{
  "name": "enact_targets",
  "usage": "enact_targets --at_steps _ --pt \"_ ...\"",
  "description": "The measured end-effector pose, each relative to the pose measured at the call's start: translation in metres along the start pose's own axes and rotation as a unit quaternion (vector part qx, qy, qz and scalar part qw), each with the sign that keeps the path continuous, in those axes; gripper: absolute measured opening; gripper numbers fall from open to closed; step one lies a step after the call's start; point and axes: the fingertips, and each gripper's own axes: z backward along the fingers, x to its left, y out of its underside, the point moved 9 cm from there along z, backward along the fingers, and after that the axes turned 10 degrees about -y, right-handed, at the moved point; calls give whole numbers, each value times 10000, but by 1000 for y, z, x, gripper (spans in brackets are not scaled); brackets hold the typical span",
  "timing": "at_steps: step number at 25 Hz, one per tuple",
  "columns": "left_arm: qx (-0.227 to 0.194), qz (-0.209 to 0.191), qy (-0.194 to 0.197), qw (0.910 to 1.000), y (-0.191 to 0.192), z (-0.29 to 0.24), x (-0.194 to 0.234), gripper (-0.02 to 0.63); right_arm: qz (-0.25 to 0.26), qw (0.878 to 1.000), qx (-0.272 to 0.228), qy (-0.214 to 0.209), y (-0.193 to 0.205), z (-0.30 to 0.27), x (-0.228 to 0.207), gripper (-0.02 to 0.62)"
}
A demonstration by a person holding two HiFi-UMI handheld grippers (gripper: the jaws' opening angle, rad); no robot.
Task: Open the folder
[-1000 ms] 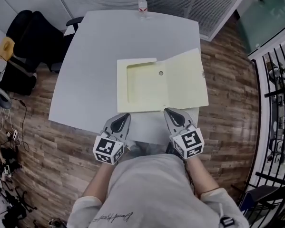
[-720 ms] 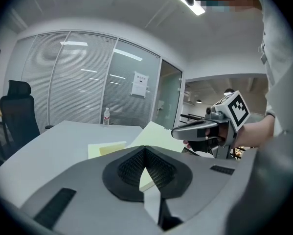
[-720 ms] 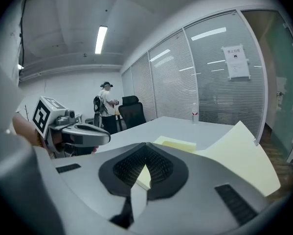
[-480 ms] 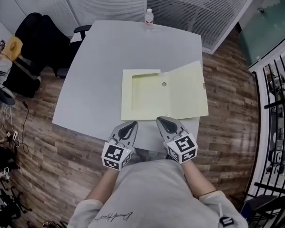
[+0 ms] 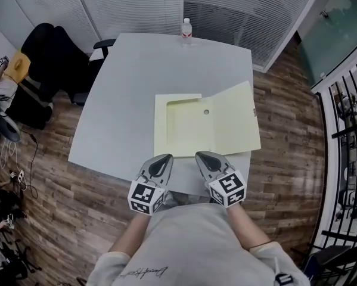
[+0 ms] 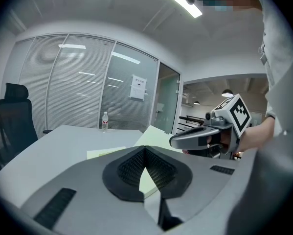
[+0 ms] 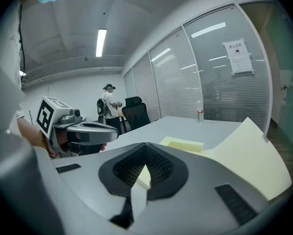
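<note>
folder (image 5: 208,127): pale yellow card, matt, smooth. table (image 5: 136,82): smooth light-grey top, low sheen. floor (image 5: 53,195): wood-look planks, visible grain. bottle (image 5: 186,30): clear plastic. left gripper (image 6: 145,152), right gripper (image 7: 145,148): matt grey plastic shells, black finely ribbed pads (image 6: 129,169).

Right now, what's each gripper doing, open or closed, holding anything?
Left gripper: jaws closed, holding nothing.
Right gripper: jaws closed, holding nothing.
</note>
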Motion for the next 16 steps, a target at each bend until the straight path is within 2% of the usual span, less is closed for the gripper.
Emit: enact_targets --at_steps 16 --pt "10 -24 126 9999 -5 -8 2 9 -11 10000 -73 -34 -3 -3 -2 23"
